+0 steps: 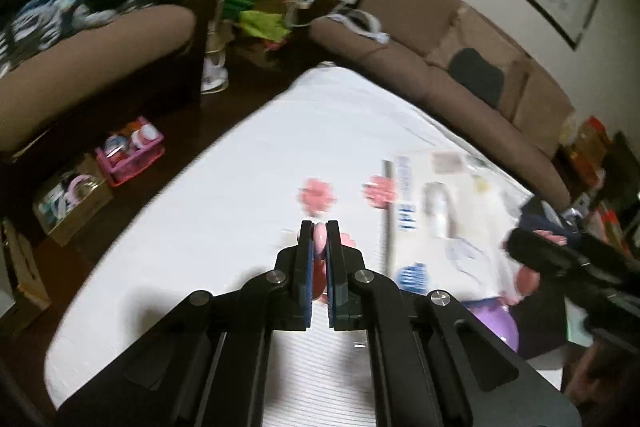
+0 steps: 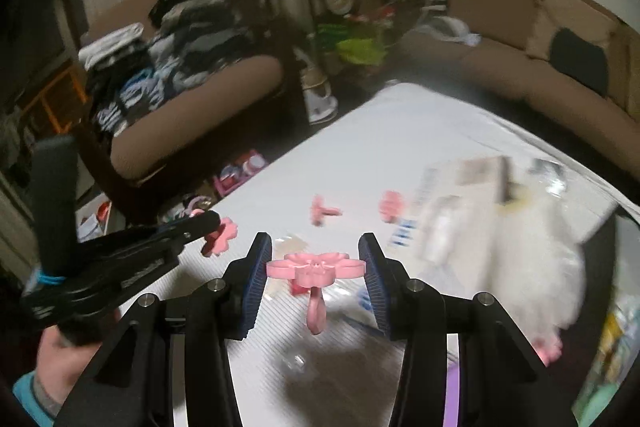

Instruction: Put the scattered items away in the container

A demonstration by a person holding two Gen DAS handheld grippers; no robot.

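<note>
Pink plastic shows edge-on between our left gripper's point(image 1: 320, 227) blue pads in the left wrist view: a flower-shaped hook point(image 1: 320, 241) pinched tight, held above the white table point(image 1: 192, 235). Farther along the table lie two more pink flower hooks, one point(image 1: 317, 198) straight ahead and one point(image 1: 379, 191) to its right, both blurred. Beyond that one sits a blurred pile of packaging point(image 1: 436, 203). At the right edge we see our right gripper point(image 1: 516, 247) with something pink at its tip.

From the right wrist view, our right gripper point(image 2: 316, 267) clamps a second flower-shaped hook point(image 2: 316, 269) by its petal edges, its loop hanging down, clear of the table point(image 2: 360, 155). At the left, our left gripper point(image 2: 214, 223) holds its pink flower point(image 2: 220, 235) at the tip, gripped by a hand point(image 2: 64, 355). Two loose hooks point(image 2: 322, 209) point(image 2: 390, 205) lie beyond.
</note>
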